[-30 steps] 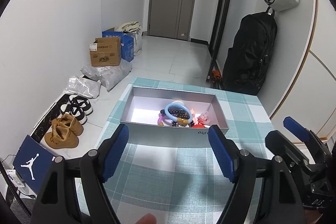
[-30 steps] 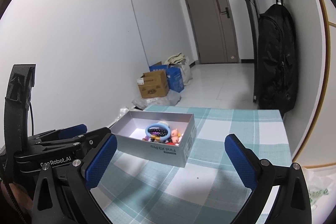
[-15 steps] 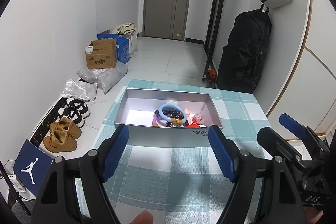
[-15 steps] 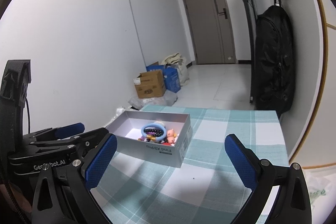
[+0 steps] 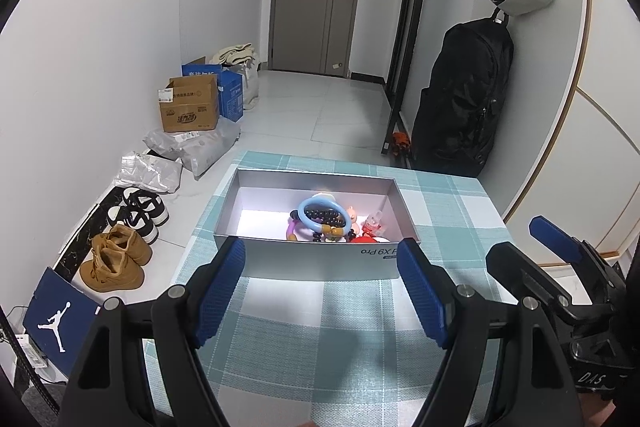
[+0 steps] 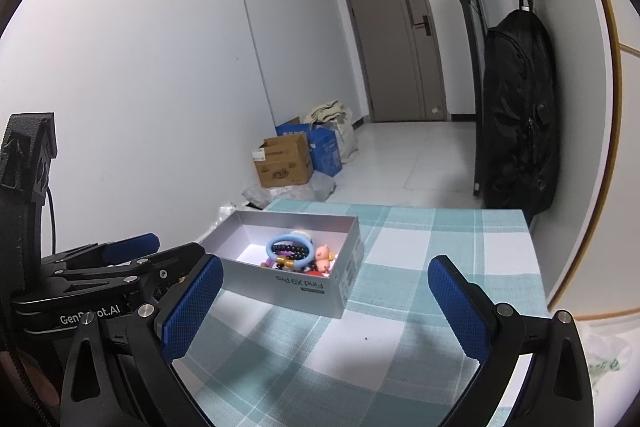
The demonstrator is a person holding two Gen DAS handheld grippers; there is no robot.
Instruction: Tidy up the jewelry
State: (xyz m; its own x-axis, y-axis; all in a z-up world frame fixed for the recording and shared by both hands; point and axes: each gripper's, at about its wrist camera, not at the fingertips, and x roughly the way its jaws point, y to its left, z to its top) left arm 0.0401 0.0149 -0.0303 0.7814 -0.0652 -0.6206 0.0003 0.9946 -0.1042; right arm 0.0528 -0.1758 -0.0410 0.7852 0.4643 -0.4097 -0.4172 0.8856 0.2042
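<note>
Since 1 second ago both grippers have drawn back slightly: the grey box [image 5: 316, 259] sits a little farther from the fingers in each view. The left gripper [image 5: 320, 291] and right gripper [image 6: 324, 307] both hover over the checked worktop [image 5: 320, 339] with fingers spread wide, holding nothing. The jewelry lies inside the box, piled toward its right end: a blue ring bracelet [image 5: 322, 214] over a dark bead bracelet [image 5: 326, 215], beside small pink and red trinkets [image 5: 370, 223]. Only the left view shows the shoes [image 5: 116, 259] and parcels on the floor; only the right view shows the box's side wall [image 6: 350, 273]. A black backpack [image 5: 464, 99] hangs by the door.
</note>
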